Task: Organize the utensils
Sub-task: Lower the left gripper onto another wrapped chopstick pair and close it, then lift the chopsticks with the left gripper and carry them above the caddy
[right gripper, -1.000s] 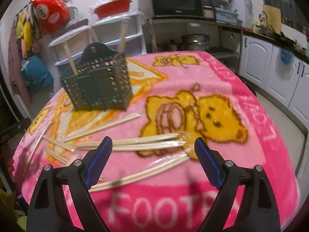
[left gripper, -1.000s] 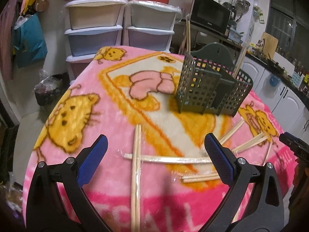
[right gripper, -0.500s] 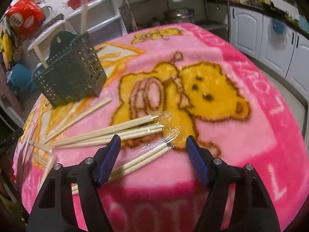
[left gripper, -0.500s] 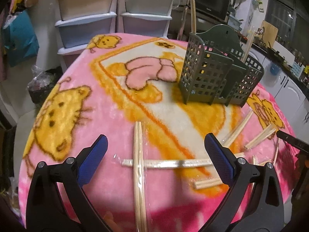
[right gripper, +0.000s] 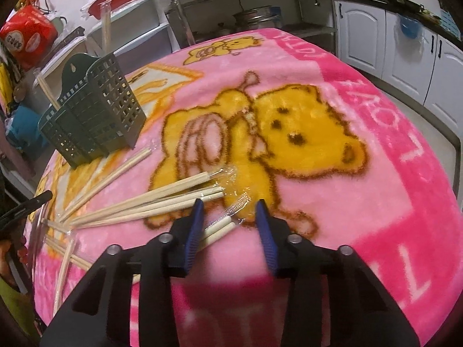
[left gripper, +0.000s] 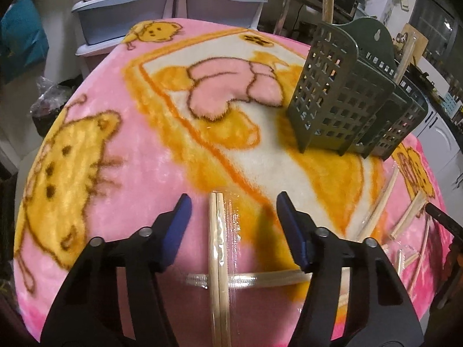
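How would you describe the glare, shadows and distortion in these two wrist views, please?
Left wrist view: fisheye bows the blanket; glare glints on the wrapped chopsticks between the open left gripper fingers, shadow beside them. Right wrist view: same curvature, shiny wrapper on chopstick pair in the open right gripper, blurred foreground.

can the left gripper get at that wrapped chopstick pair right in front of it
Probably yes. The left gripper is open, its fingers straddling the wrapped chopstick pair, with nothing lying on top of it.
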`<state>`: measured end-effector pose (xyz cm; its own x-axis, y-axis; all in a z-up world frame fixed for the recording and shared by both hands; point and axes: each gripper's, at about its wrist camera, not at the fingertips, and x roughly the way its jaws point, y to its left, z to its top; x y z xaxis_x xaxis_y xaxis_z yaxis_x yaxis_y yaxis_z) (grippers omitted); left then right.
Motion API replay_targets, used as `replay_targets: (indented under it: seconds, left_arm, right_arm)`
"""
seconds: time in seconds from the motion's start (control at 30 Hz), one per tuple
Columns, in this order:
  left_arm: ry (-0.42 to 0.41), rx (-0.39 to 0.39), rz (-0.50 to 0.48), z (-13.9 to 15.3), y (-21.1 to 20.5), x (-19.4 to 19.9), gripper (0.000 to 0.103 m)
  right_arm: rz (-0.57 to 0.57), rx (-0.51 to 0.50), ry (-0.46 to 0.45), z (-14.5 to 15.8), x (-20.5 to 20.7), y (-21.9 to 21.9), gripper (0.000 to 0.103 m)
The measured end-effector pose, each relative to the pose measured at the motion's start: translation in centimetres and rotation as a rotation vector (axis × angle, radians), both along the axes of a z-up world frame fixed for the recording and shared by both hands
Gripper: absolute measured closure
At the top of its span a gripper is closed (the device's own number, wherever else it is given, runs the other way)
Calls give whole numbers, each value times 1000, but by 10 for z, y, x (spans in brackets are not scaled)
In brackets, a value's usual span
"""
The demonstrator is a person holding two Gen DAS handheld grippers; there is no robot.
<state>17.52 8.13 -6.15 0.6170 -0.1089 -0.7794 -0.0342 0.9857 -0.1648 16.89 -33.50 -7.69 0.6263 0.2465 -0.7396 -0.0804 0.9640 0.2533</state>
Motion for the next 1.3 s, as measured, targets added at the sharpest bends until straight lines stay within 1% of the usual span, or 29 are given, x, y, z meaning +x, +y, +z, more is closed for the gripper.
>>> replay_targets:
  seconds: [0.07, 0.1, 0.2, 0.23, 0.27, 0.43, 0.6, 0.83, 1.1, 1.3]
  left_arm:
    - [1, 8, 2, 0, 0, 3, 57]
    - [2, 15, 1, 0, -1, 4, 61]
    - [8, 35, 3, -2, -1, 10, 68]
    - [9, 41, 4, -2, -2, 11, 71]
    - [9, 49, 4, -2, -2, 12, 73]
    - [13, 58, 16, -2, 0, 14, 90]
    - [6, 65, 10, 1, 1, 14, 95]
    - [-37, 37, 9, 15, 2, 5, 96]
    - [-128, -4, 15, 44, 3, -12, 96]
    - [-201, -34, -2, 67, -4, -24, 96]
  right_arm:
    - [-2, 5, -2, 0, -1, -2, 74]
    - [-4, 6, -4, 0, -1, -3, 76]
    - [-9, 2, -9, 0, -3, -4, 89]
    - [-9, 6, -10, 0, -4, -5, 91]
    - [-9, 12, -11, 0, -4, -6, 92]
    - [-9, 31, -19, 1, -7, -9, 94]
    - [-6, 55, -56, 12, -15, -11, 95]
    - [25, 48, -150, 40, -26, -7, 96]
    - [77, 42, -216, 64, -36, 5, 97]
    - [134, 42, -271, 84, -43, 21, 97]
